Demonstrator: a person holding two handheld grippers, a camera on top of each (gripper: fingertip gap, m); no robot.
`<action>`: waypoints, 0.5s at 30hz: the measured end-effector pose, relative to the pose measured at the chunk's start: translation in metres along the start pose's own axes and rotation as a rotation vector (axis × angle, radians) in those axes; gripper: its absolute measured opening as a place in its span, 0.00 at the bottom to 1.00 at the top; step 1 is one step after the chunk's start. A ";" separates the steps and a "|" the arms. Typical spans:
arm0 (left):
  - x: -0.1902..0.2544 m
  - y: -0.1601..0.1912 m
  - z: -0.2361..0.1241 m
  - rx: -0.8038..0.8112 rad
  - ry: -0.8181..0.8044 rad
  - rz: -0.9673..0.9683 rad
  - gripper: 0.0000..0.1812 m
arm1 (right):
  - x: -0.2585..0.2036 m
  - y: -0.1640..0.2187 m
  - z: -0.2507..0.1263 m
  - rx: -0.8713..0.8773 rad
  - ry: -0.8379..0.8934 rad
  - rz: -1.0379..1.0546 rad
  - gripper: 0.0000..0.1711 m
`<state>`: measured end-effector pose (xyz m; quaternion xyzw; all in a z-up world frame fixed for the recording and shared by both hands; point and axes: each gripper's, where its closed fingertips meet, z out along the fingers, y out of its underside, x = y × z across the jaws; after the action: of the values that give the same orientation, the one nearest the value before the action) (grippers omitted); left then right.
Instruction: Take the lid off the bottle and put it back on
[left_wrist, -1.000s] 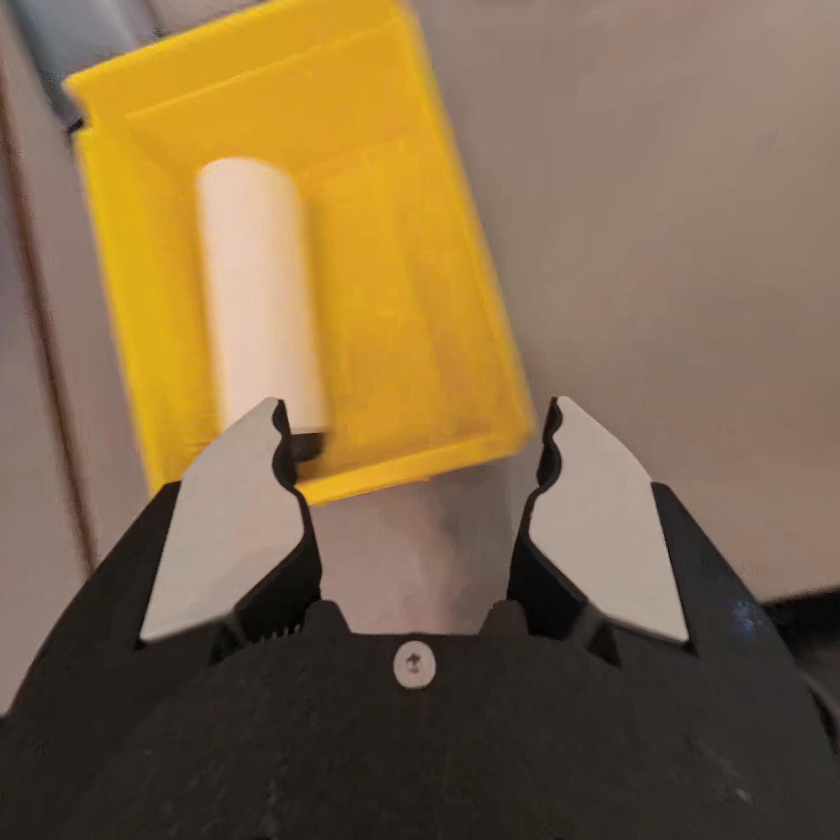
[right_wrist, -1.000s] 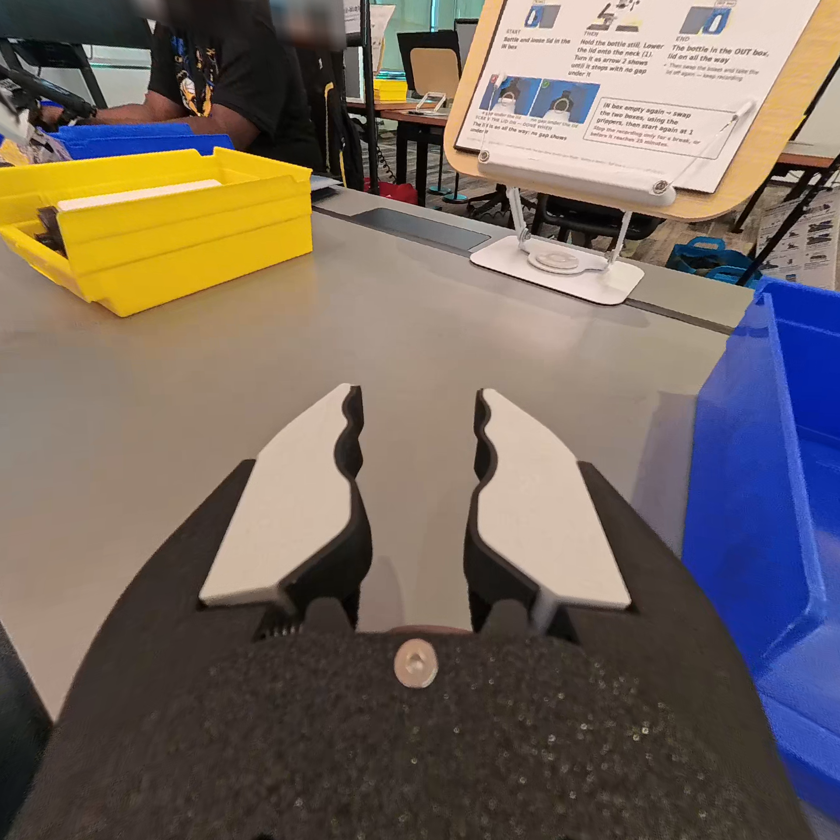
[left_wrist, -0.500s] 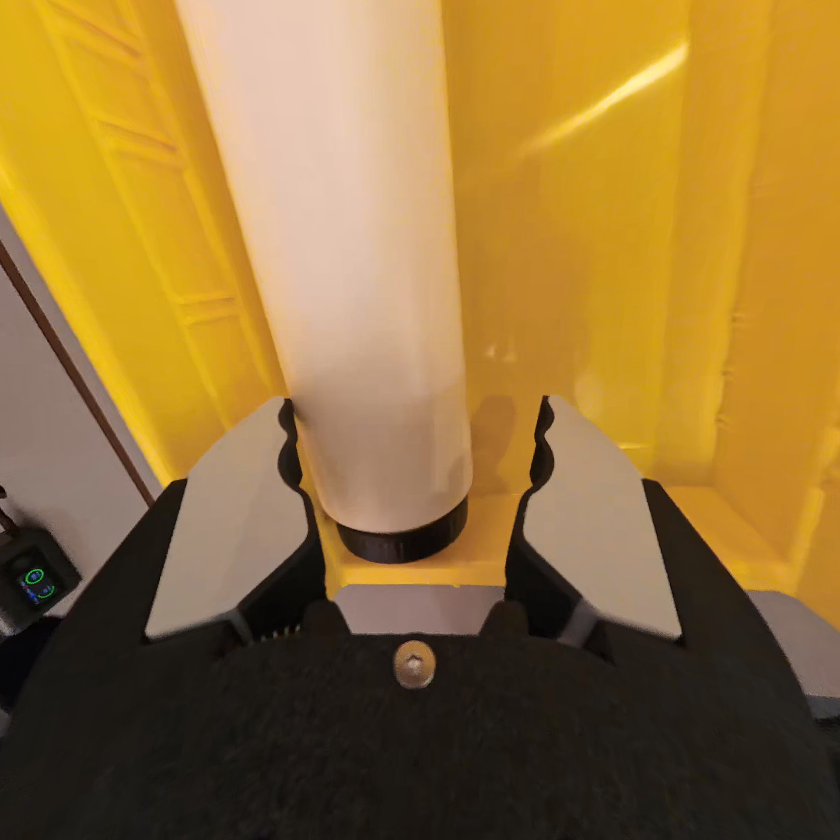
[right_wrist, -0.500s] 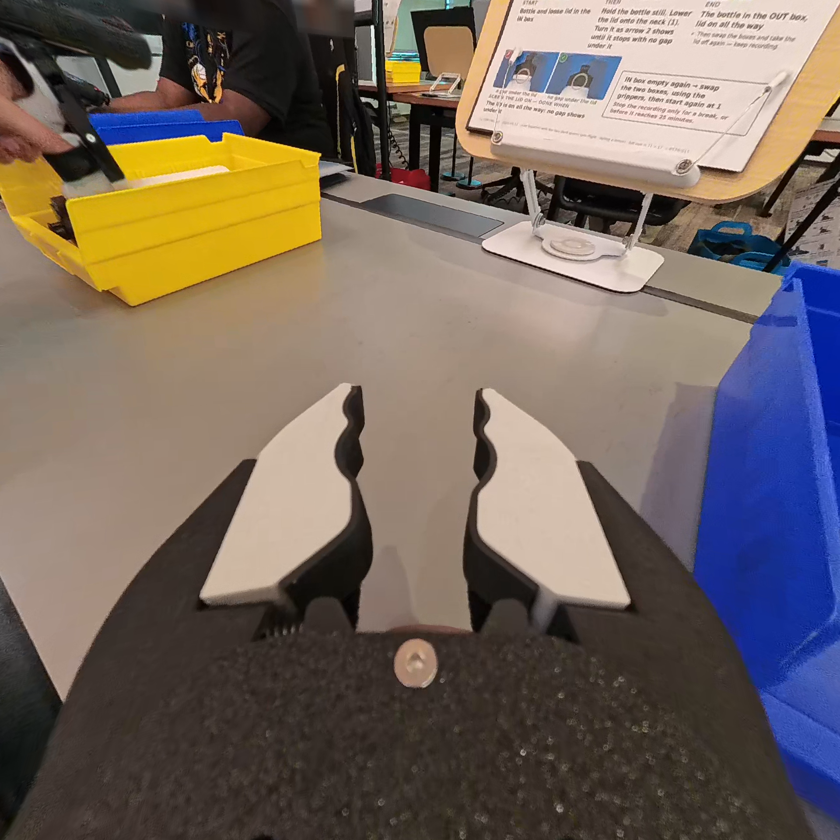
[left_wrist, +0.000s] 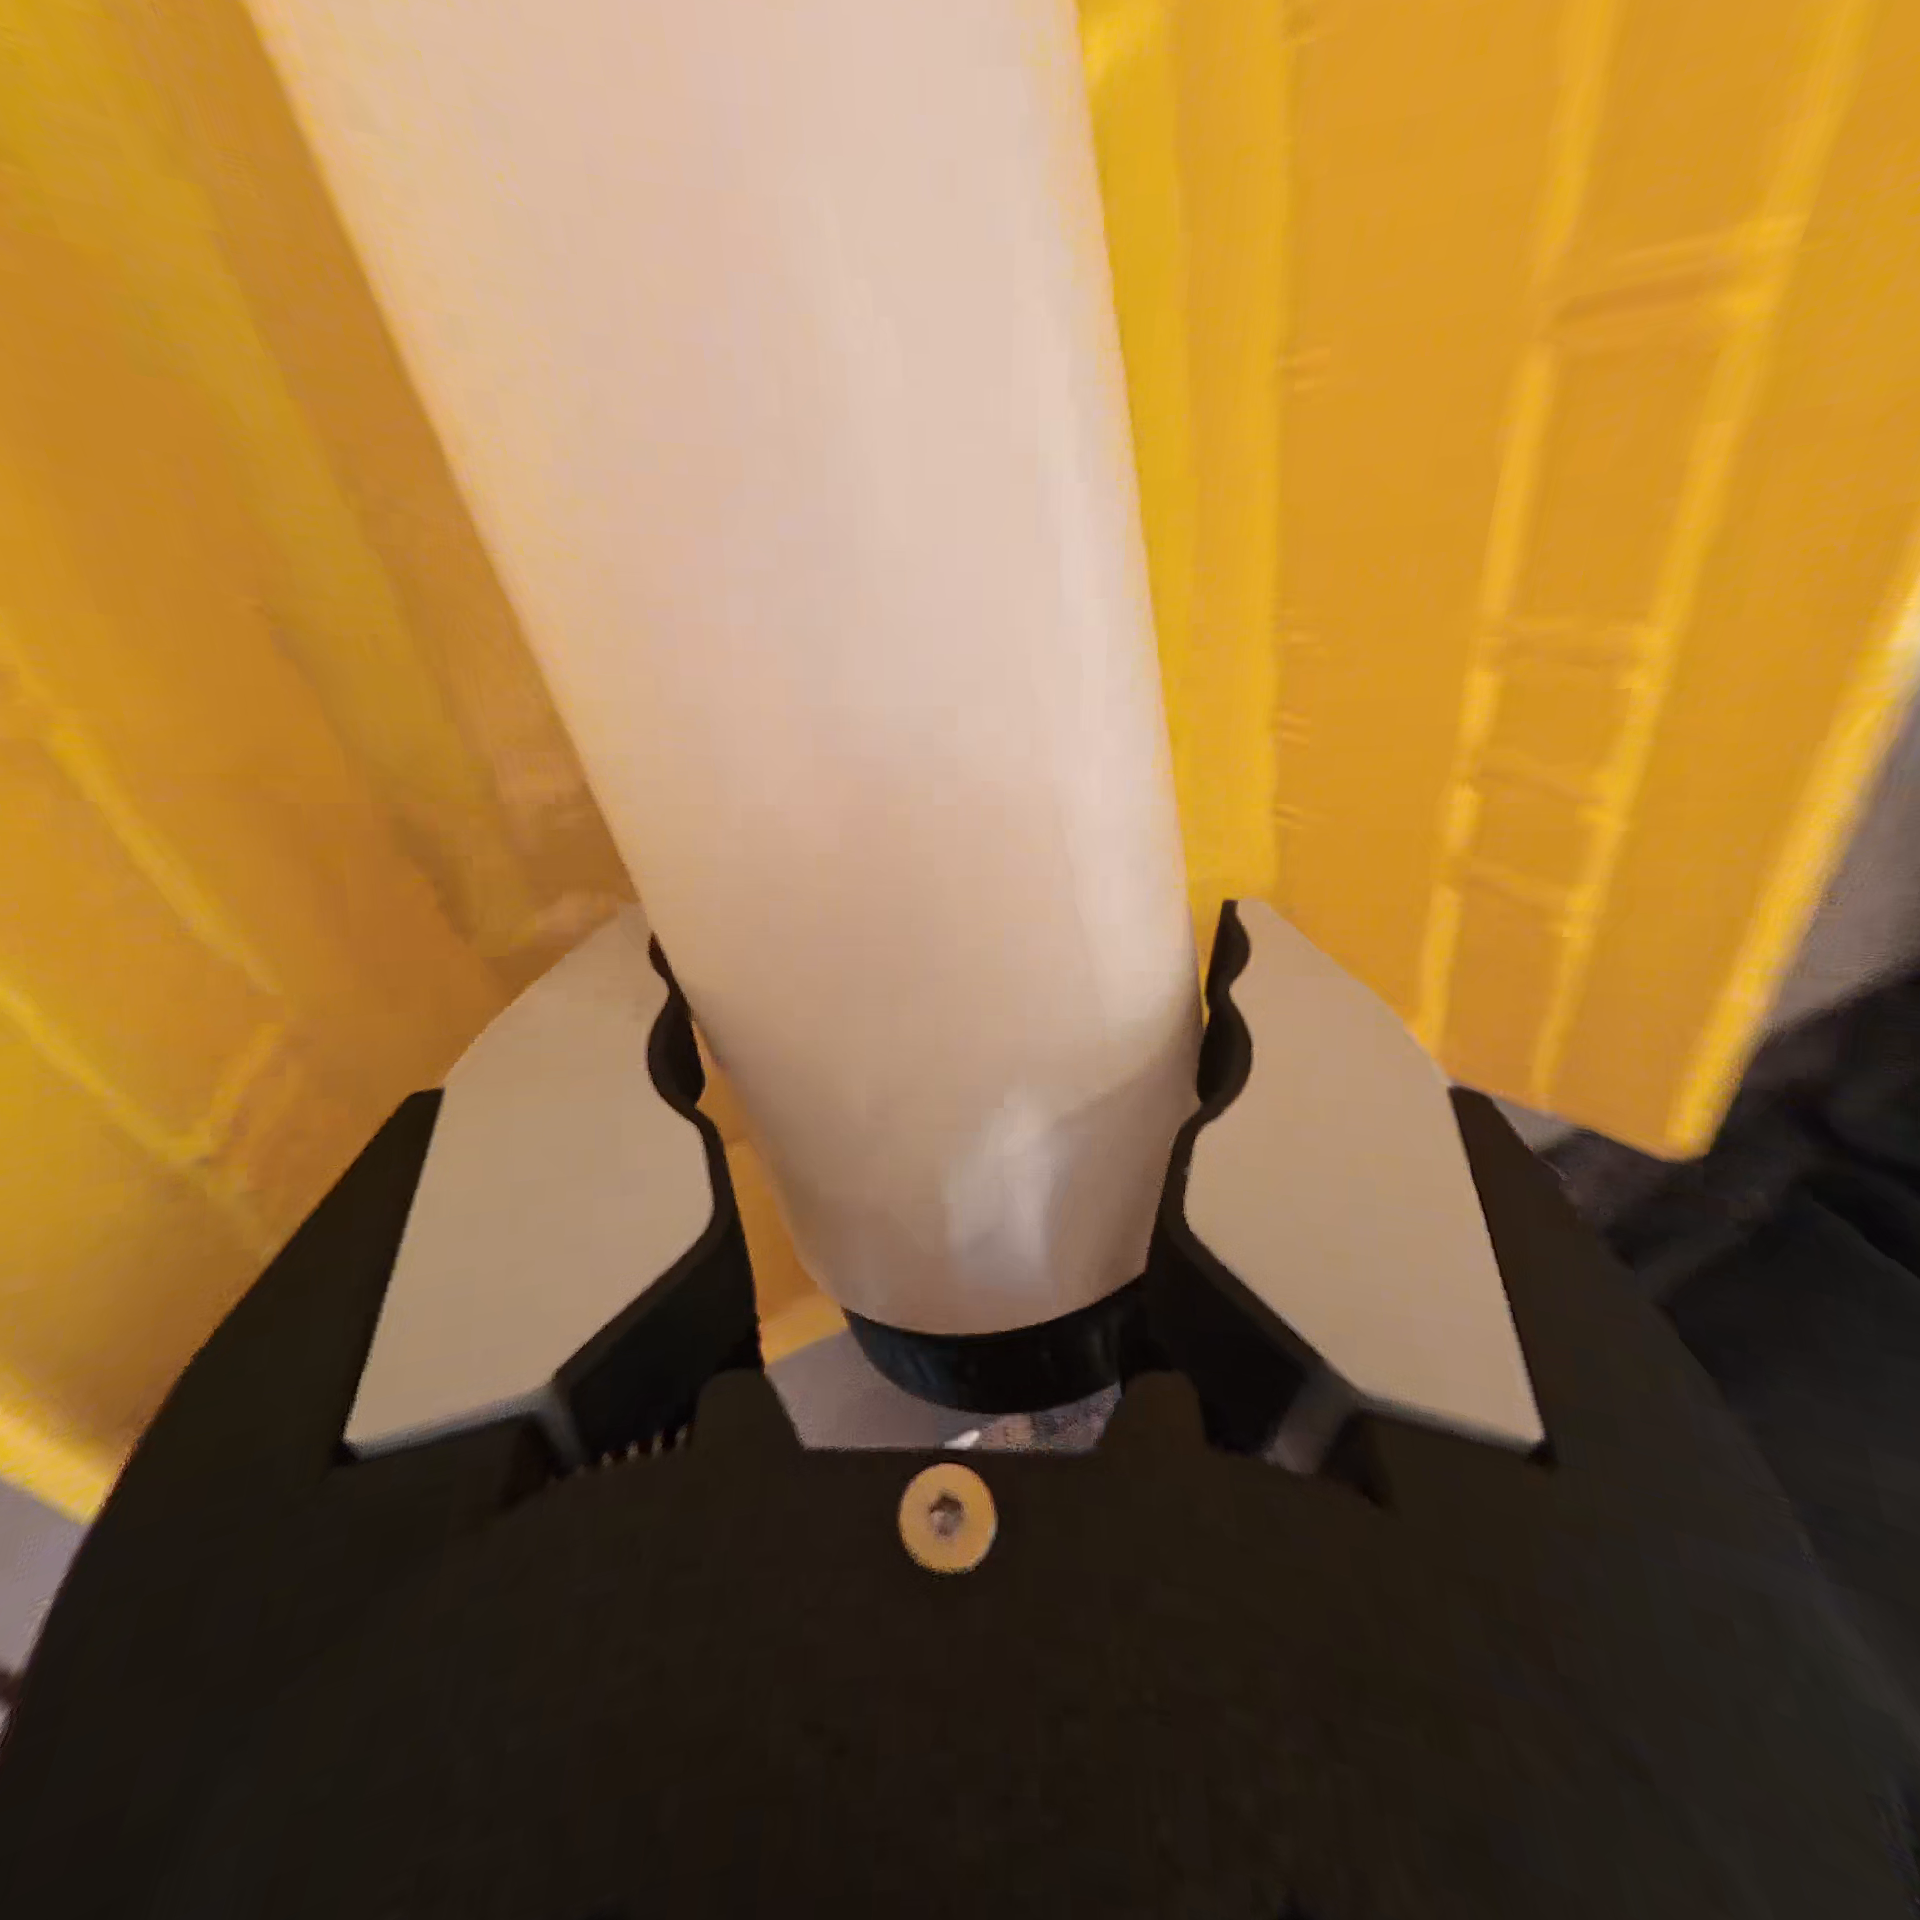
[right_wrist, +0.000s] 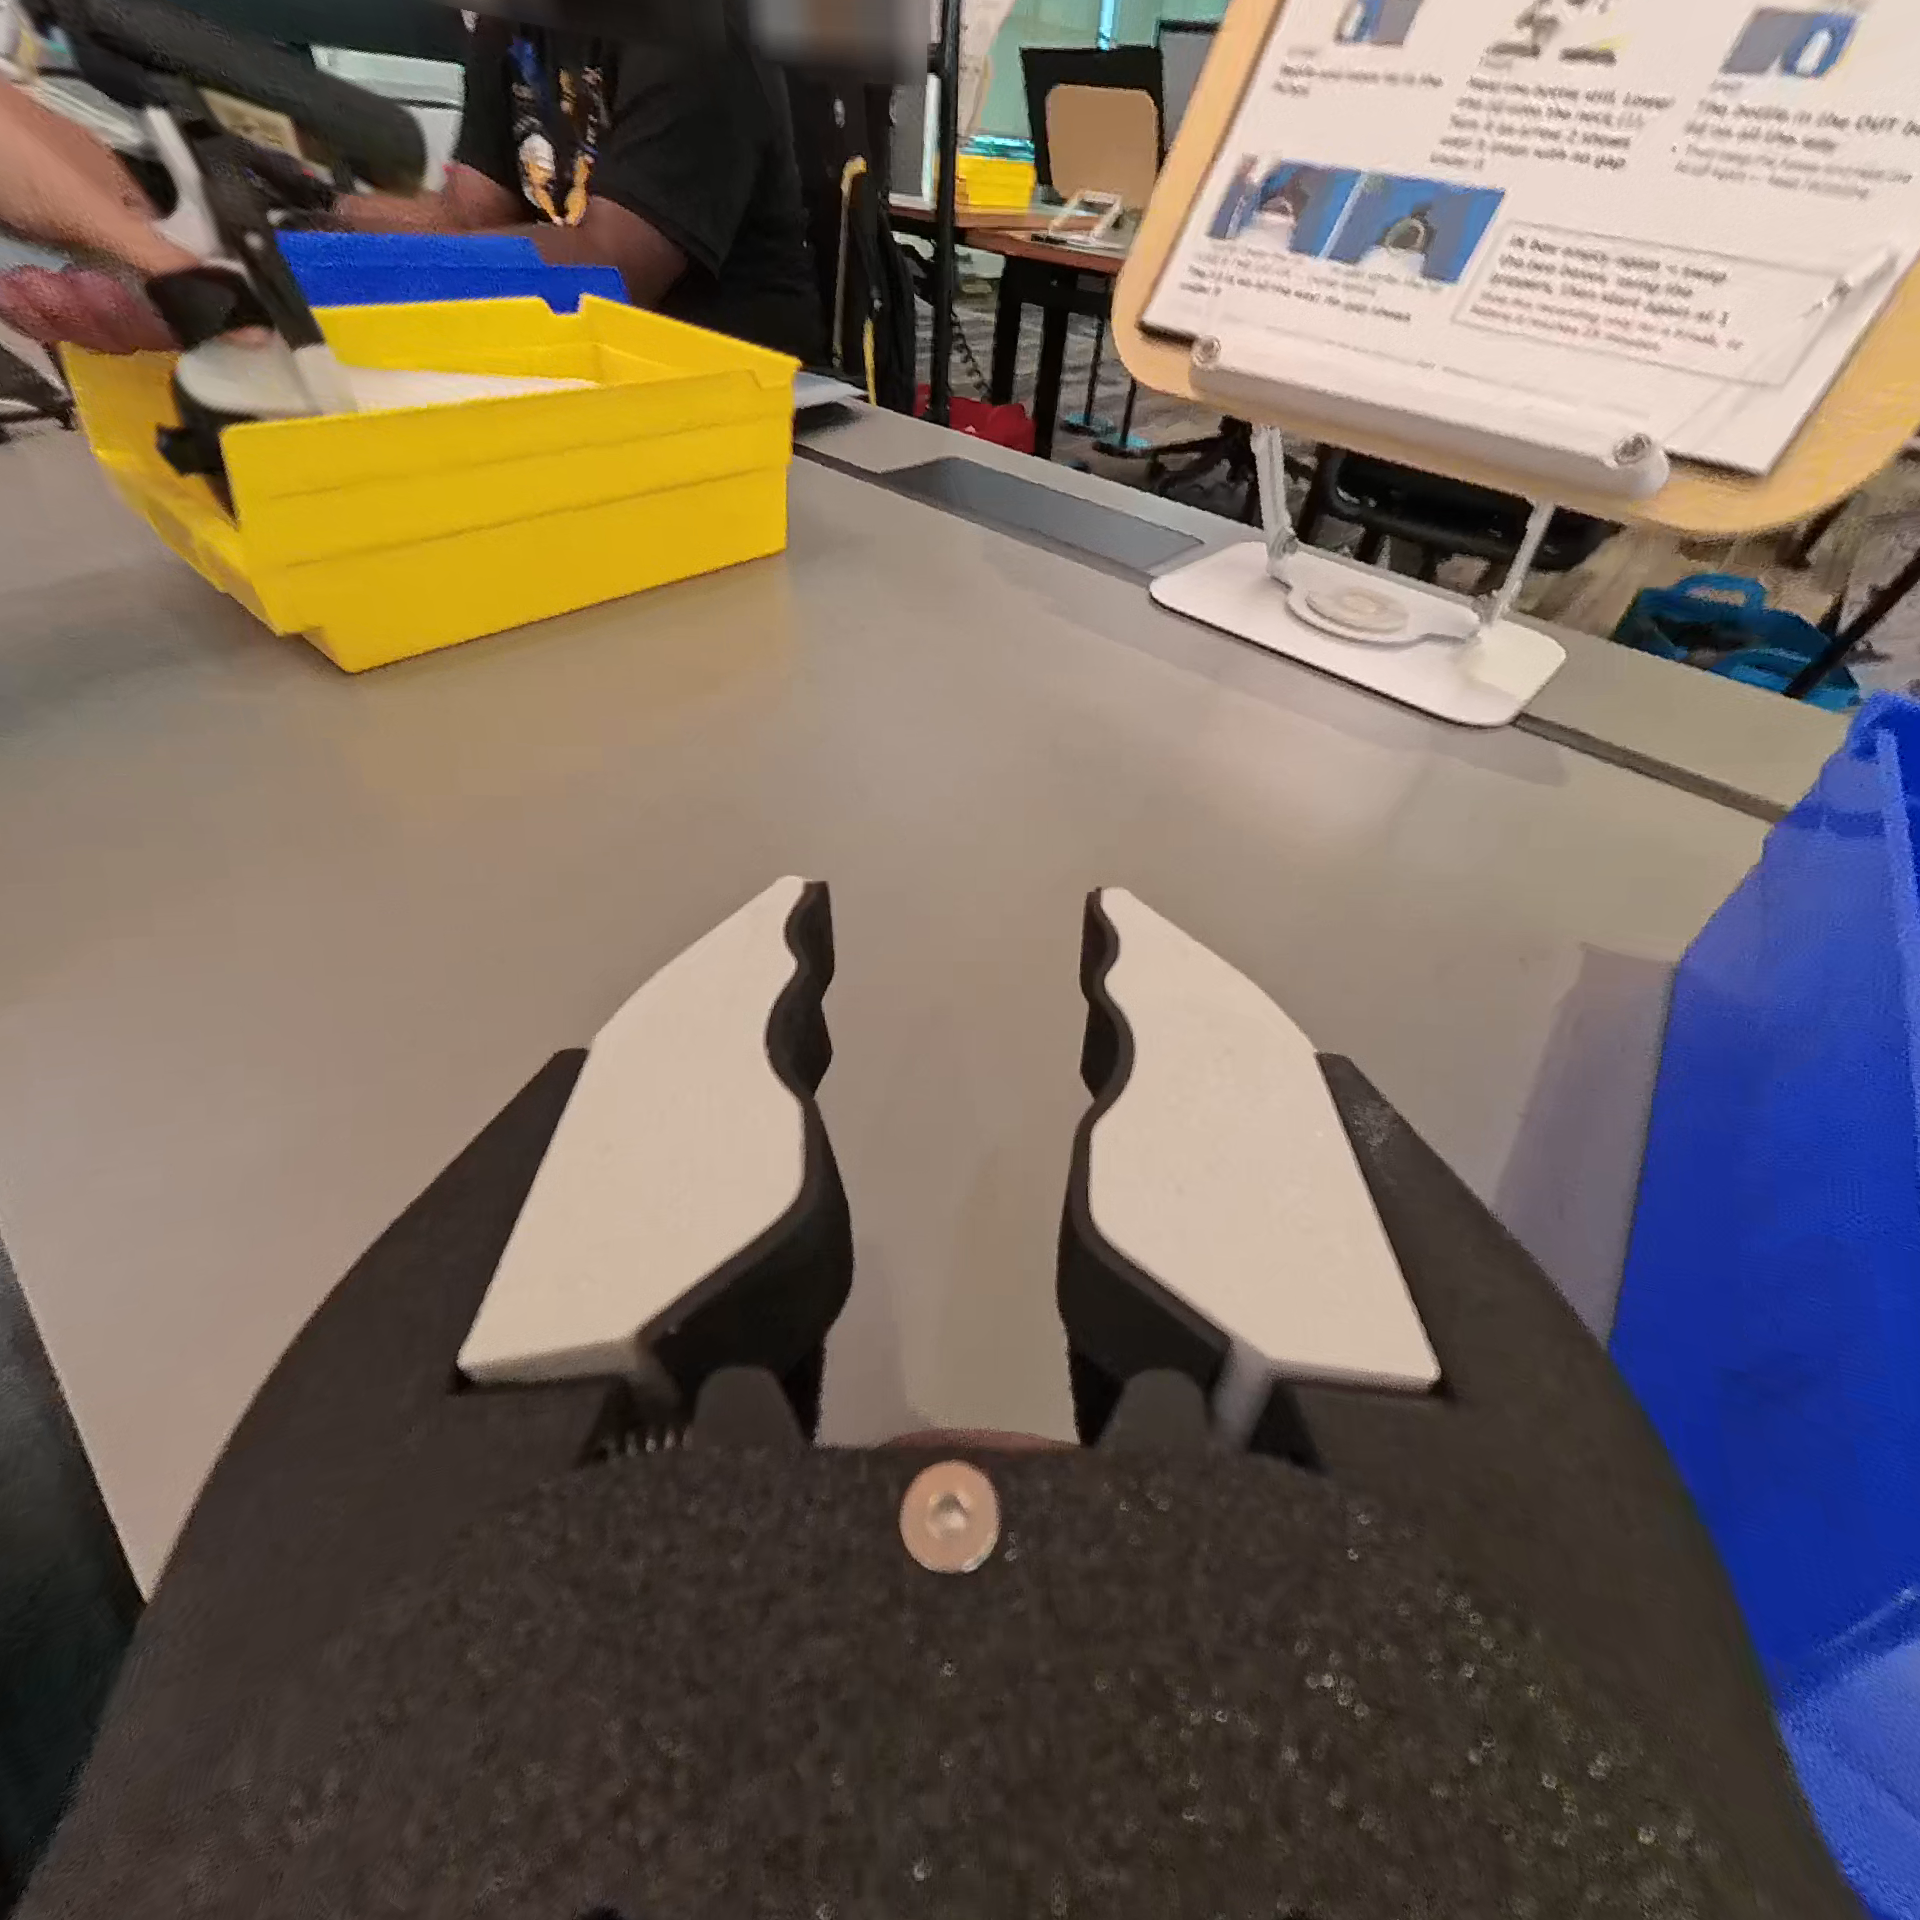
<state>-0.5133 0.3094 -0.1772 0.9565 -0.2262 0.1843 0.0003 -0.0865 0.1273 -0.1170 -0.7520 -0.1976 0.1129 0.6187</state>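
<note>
A white bottle (left_wrist: 831, 623) with a black lid (left_wrist: 987, 1361) lies in the yellow bin (left_wrist: 1455, 520). My left gripper (left_wrist: 945, 951) is shut on the bottle just above the lid, with a finger touching each side. The right wrist view shows the same bin (right_wrist: 499, 520) at the far left of the table. There the bottle (right_wrist: 457, 387) is tilted, with its lid end raised at the bin's left end in the left gripper (right_wrist: 239, 312). My right gripper (right_wrist: 956, 914) is open and empty above the grey table (right_wrist: 727, 779).
A blue bin (right_wrist: 1787, 1143) stands close on the right of my right gripper. A wooden board with an instruction sheet (right_wrist: 1507, 312) stands on a white stand at the back right. A person in a black shirt (right_wrist: 644, 156) sits behind the yellow bin.
My left gripper went down into the yellow bin, moved over the bottle's lid end and closed on it. The lid end has come up. The right gripper has barely moved.
</note>
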 end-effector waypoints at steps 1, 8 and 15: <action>0.009 0.001 -0.008 0.011 0.053 0.018 0.52 | -0.002 -0.003 0.001 0.012 -0.021 -0.020 0.27; 0.087 -0.003 -0.081 0.072 0.292 0.137 0.52 | -0.028 -0.031 0.028 0.036 -0.177 -0.256 0.29; 0.211 0.004 -0.076 -0.196 0.347 0.351 0.52 | -0.056 -0.087 0.067 0.055 -0.259 -0.522 0.38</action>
<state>-0.3670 0.2207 -0.0327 0.8521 -0.4019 0.3200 0.0996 -0.1779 0.1762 -0.0508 -0.6381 -0.4584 0.0503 0.6165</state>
